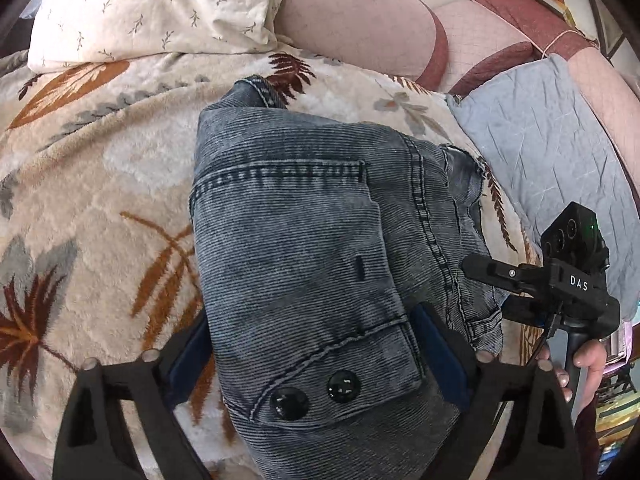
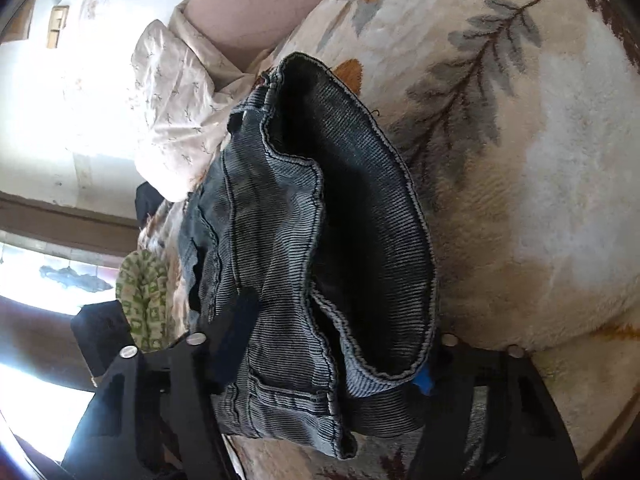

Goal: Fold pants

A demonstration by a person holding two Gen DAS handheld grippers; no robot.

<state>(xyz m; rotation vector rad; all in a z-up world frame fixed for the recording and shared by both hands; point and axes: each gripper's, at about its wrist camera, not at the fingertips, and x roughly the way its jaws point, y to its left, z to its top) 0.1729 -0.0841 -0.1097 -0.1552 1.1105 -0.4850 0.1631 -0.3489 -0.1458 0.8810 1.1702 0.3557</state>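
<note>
Pants (image 1: pixel 304 248), grey corduroy, lie bunched in a half-folded stack on the leaf-print blanket (image 1: pixel 100 184) of the bed. Left claw (image 1: pixel 316 344) straddles the buttoned pocket end, jaws apart, pads flanking the cloth, likely to pinch it. Right claw (image 2: pixel 332 344) straddles the waistband edge; clamped or not, cannot tell.

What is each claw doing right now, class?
Left claw: astride the pants, whether pressing cannot be told.
Right claw: closed on the pants' bunched edge.
</note>
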